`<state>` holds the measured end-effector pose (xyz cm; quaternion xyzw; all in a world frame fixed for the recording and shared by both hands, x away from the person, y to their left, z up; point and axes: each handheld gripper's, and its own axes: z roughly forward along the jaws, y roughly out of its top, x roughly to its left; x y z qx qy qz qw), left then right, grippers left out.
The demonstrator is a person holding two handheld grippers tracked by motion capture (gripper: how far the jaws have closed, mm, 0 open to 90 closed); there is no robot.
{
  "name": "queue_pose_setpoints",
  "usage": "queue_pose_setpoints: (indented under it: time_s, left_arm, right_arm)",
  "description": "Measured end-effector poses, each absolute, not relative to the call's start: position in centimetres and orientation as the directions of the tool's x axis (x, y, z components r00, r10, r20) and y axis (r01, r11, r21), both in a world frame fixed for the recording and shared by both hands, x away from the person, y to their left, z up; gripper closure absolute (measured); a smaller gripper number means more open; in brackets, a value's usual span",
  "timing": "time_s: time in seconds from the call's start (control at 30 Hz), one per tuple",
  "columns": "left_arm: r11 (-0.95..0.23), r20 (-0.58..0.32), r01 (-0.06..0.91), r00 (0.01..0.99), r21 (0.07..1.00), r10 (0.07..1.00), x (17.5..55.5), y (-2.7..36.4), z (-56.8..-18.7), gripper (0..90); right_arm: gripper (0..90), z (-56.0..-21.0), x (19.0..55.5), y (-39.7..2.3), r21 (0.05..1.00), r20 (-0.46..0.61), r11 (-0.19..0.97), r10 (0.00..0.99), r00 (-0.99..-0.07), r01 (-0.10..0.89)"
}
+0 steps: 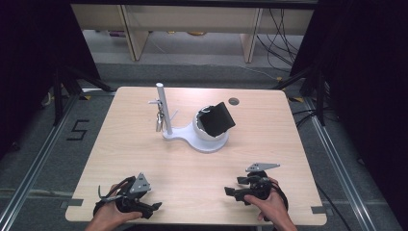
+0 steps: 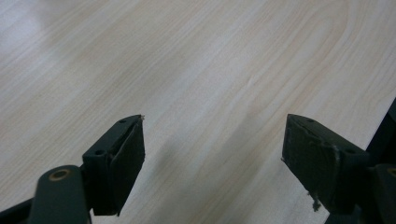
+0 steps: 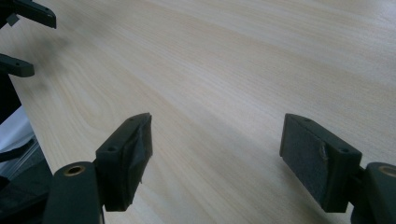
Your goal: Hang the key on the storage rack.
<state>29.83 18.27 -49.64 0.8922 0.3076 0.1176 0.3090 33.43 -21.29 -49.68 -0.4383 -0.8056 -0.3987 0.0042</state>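
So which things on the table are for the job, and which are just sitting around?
For the job:
white stand
keys hanging on its post
black wallet-like thing in its bowl
left gripper, open
right gripper, open

Just around:
round table hole
cables on the floor

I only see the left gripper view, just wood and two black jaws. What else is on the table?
Observer: A white stand with an upright post sits toward the far side.
Operator: Anything on it?
Observer: A black wallet-like thing leans in its white bowl, and keys hang from the post.
Operator: Where's the other gripper?
Observer: The right gripper rests near the table's front edge, jaws open and empty.
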Motion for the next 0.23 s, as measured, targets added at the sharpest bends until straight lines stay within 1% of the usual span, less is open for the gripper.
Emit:
queue_pose_setpoints:
  time_s: [0.23]
  left_arm:
    - [-0.627, 0.016, 0.477, 0.788, 0.616, 0.615, 29.82, 18.37, -49.65, 20.5]
  right_arm:
    - [26.2, -49.71, 33.47, -21.32, 0.642, 0.35, 0.301, 0.703, -0.619, 0.705]
